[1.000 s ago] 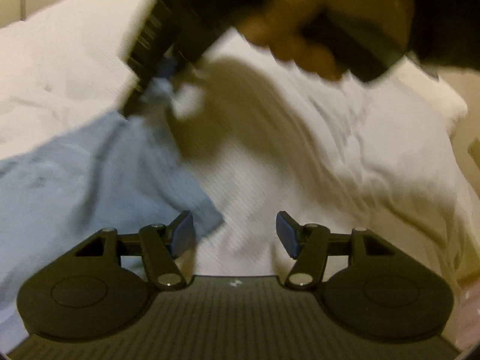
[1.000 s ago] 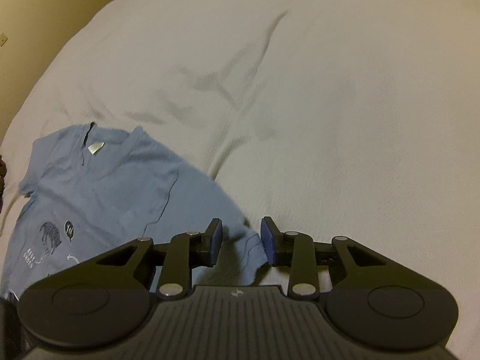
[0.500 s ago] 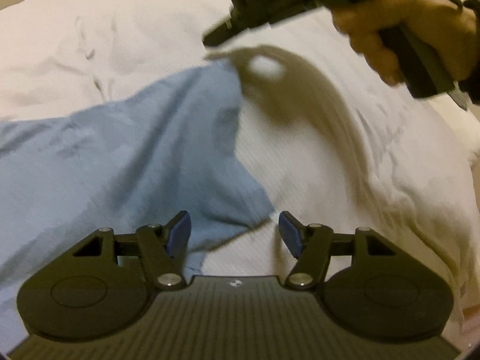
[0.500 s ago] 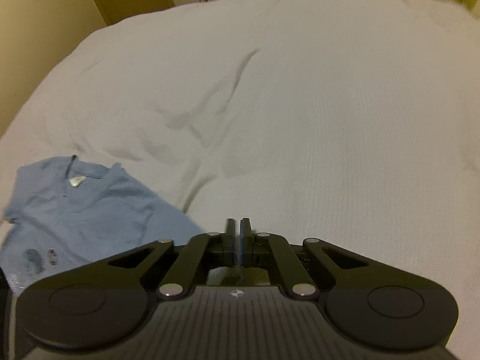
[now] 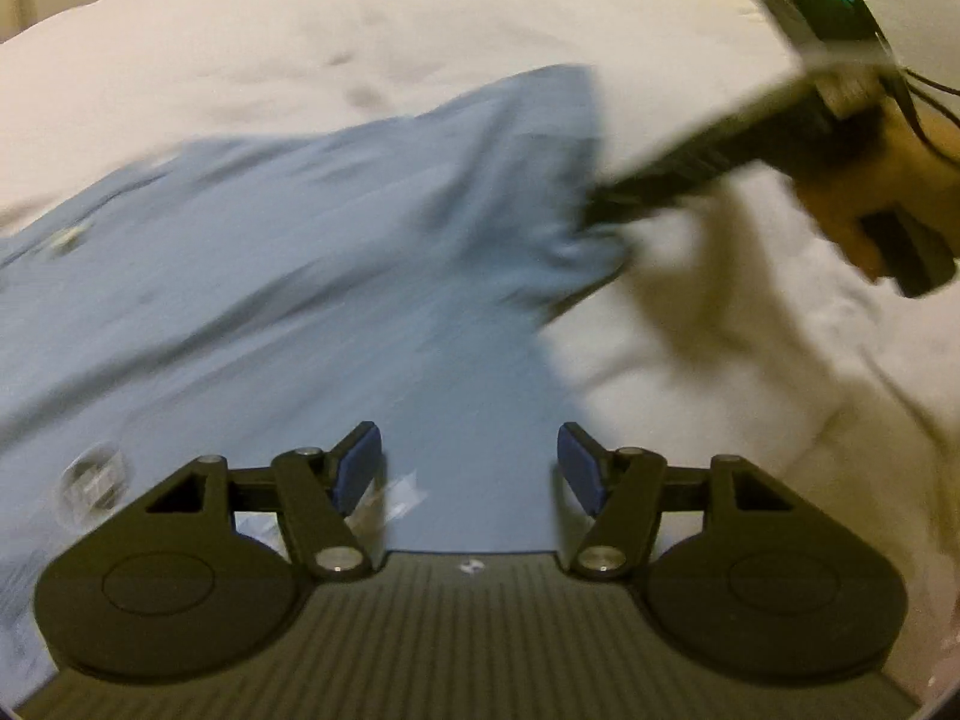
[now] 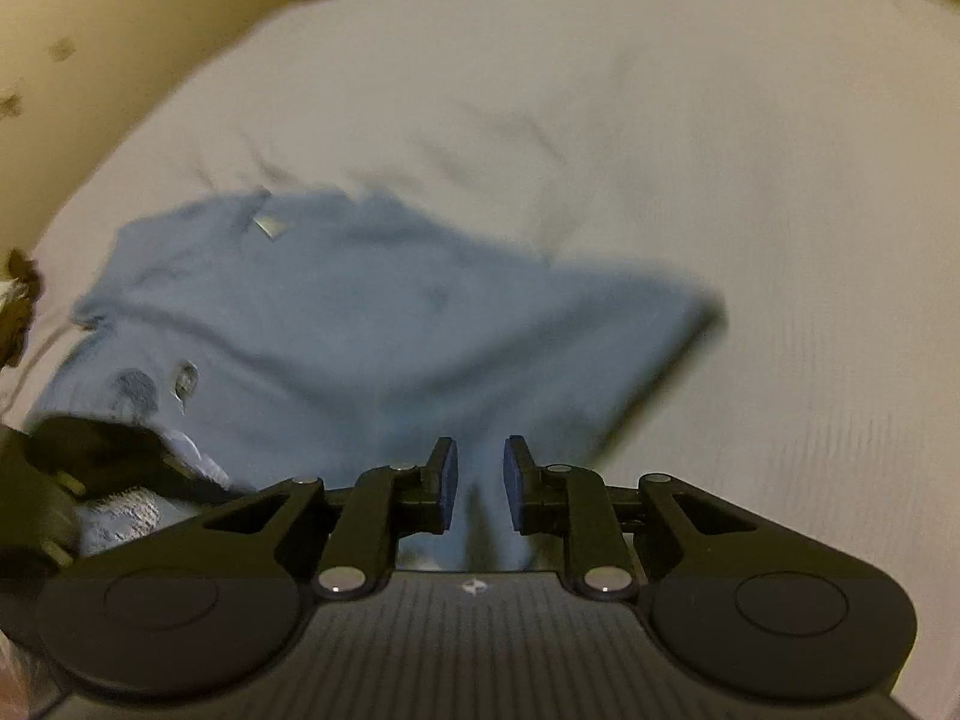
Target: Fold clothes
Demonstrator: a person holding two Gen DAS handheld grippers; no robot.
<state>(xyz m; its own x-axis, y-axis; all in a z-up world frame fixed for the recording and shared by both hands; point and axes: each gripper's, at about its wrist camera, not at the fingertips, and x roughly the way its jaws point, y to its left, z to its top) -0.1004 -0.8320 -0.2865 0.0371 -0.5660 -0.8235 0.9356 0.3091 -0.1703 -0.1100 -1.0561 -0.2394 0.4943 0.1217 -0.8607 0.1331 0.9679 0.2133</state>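
The left gripper hung with its jaws spread and nothing pinched, the blue T-shirt lying flat under them and running out toward ten o'clock over the white bedcover. The right gripper had just been opening, a narrow gap between its pads with shirt fabric in it, seemingly no longer pinched. Beyond them the shirt spread toward eleven o'clock, its neck label farthest.
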